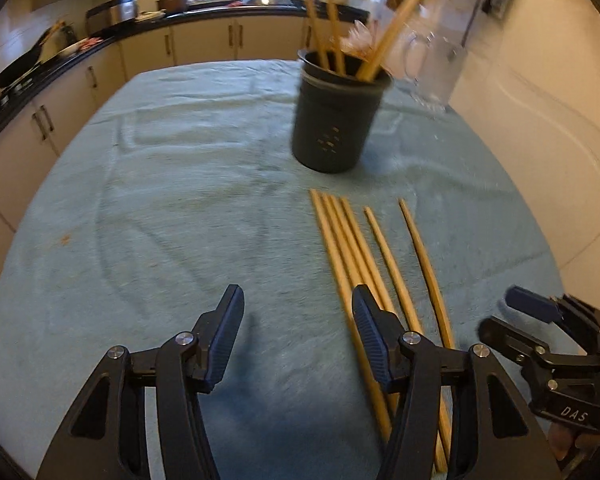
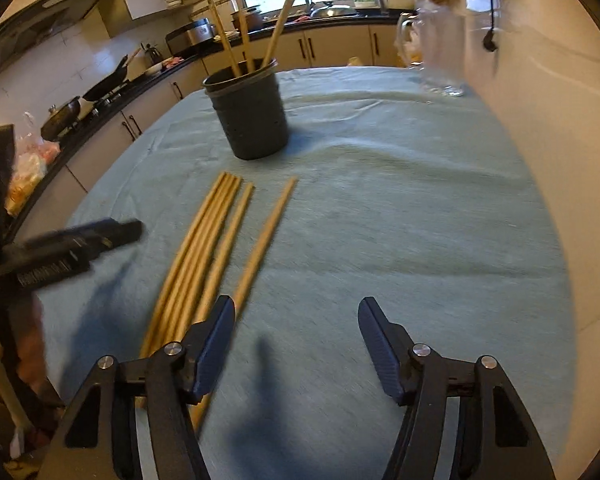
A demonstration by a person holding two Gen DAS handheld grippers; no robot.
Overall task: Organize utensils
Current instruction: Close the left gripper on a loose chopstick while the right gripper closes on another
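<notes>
Several wooden chopsticks [image 1: 356, 248] lie side by side on the teal cloth, pointing toward a dark grey holder [image 1: 336, 120] that stands upright with three more chopsticks in it. My left gripper [image 1: 298, 300] hovers open just left of the loose chopsticks, its right finger over their near ends, with nothing between the pads. In the right wrist view the same chopsticks [image 2: 216, 240] lie left of my right gripper [image 2: 296, 308], which is open and empty; its left finger overlaps the nearest stick. The holder [image 2: 252, 116] stands beyond them. Each view shows the other gripper at its edge [image 1: 500, 310] [image 2: 132, 230].
A clear glass jug [image 1: 436, 68] [image 2: 440, 52] stands at the far right of the table, by the wall. The teal cloth [image 1: 180, 200] covers the table. Kitchen counters with pans and a sink run behind and to the left.
</notes>
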